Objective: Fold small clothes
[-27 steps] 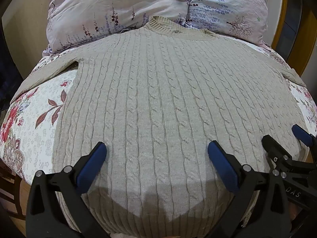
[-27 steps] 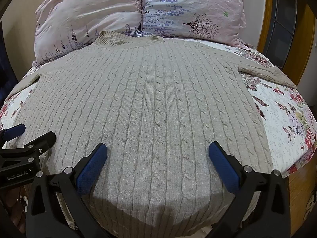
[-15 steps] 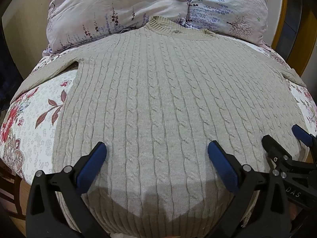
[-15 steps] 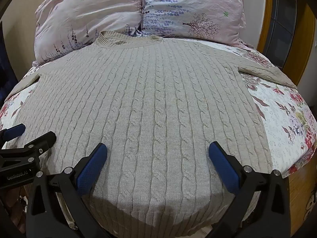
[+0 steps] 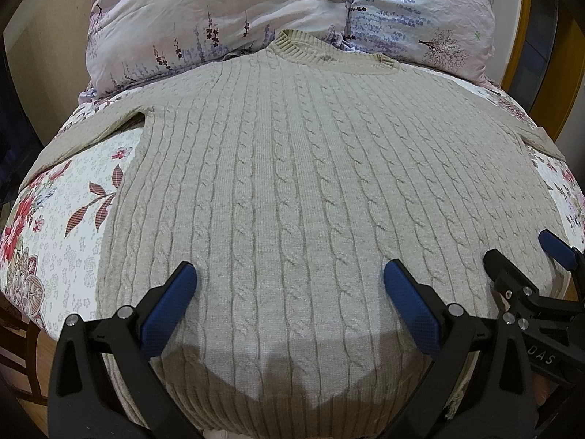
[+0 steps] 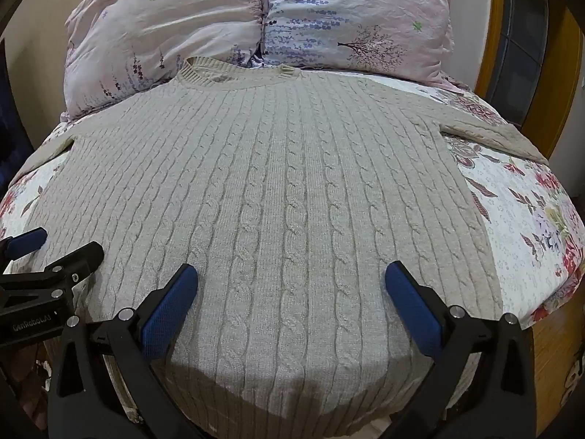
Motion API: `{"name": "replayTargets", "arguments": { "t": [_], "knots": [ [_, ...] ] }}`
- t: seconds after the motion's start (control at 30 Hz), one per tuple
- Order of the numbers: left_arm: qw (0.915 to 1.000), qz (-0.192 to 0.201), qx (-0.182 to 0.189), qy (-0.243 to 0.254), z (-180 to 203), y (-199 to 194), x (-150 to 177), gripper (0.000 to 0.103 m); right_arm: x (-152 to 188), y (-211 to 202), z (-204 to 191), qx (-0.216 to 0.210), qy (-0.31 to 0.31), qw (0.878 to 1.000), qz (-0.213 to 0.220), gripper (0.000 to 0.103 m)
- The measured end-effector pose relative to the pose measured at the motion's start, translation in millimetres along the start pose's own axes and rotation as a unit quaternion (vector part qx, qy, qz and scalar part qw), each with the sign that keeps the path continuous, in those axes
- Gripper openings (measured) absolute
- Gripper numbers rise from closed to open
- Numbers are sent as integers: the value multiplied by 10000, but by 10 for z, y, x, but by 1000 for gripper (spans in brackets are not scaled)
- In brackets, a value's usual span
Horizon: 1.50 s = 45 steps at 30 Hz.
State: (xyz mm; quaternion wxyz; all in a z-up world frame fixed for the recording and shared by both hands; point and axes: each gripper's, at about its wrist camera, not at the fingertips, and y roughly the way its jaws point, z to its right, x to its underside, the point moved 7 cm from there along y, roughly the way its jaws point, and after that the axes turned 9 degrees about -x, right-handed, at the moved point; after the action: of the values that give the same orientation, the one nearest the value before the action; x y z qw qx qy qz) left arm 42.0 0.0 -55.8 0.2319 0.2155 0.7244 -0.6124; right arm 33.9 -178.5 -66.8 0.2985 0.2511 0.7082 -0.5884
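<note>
A beige cable-knit sweater lies flat and face up on the bed, neck toward the pillows, sleeves spread to both sides; it also fills the right wrist view. My left gripper is open and empty above the sweater's lower left part. My right gripper is open and empty above its lower right part. Each gripper shows at the edge of the other's view: the right gripper and the left gripper. The hem lies below both sets of fingers.
Two floral pillows stand at the head of the bed. A flowered bedsheet shows left and right of the sweater. A wooden frame stands at the far right. The bed's wooden edge is near right.
</note>
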Motion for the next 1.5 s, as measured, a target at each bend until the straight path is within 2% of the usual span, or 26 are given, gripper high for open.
{"name": "replayTargets", "arguments": {
  "t": [0.3, 0.5, 0.6, 0.73, 0.83, 0.93, 0.97, 1.03, 1.07, 1.1, 1.2, 1.3, 1.37, 1.47, 1.5],
  "knots": [
    [9999, -100, 23, 55, -5, 11, -43, 101, -58, 35, 5, -186, -166, 9997, -54, 102],
    [9990, -339, 139, 275, 9, 71, -63, 101, -87, 38, 28, -541, -476, 9971, 230, 102],
    [9984, -368, 180, 401, 17, 86, -97, 101, -174, 86, 82, -667, -522, 9963, 118, 102],
    [9980, -253, 54, 581, -8, 118, -223, 101, -512, 39, 446, -608, -91, 9976, 314, 102],
    [9983, -100, -52, 566, -104, 154, -403, 101, -848, -38, 1045, -529, 801, 9937, 576, 102],
    [9992, -83, 106, 382, -227, 216, -619, 101, -1130, -68, 1816, -346, 1888, 9784, 764, 100],
    [9994, -103, 197, 272, -285, 253, -711, 101, -1170, -62, 1996, -262, 2133, 9735, 778, 97],
    [9993, -122, 347, 104, -362, 306, -861, 101, -1224, -27, 2565, -25, 2918, 9534, 769, 77],
    [9991, -131, 405, 46, -386, 329, -921, 101, -1212, -18, 2738, 58, 3183, 9449, 764, 73],
    [9989, -131, 448, -24, -411, 357, -999, 101, -1200, 1, 3000, 162, 3565, 9309, 774, 68],
    [9986, -45, 464, -234, -508, 454, -1184, 101, -1147, 6, 3485, 652, 4033, 9092, 806, 63],
    [9972, 173, 642, -352, -541, 508, -1332, 101, -1120, 47, 3731, 802, 4259, 8974, 828, 62],
    [9969, 201, 693, -319, -536, 559, -1402, 101, -1077, 110, 3831, 740, 4526, 8848, 827, 56],
    [9967, 53, 771, -238, -504, 677, -1482, 101, -1001, 191, 3950, 646, 4778, 8724, 808, 47],
    [9965, -18, 811, -222, -488, 714, -1491, 101, -1010, 178, 3987, 677, 4763, 8723, 876, 45]
  ]
}}
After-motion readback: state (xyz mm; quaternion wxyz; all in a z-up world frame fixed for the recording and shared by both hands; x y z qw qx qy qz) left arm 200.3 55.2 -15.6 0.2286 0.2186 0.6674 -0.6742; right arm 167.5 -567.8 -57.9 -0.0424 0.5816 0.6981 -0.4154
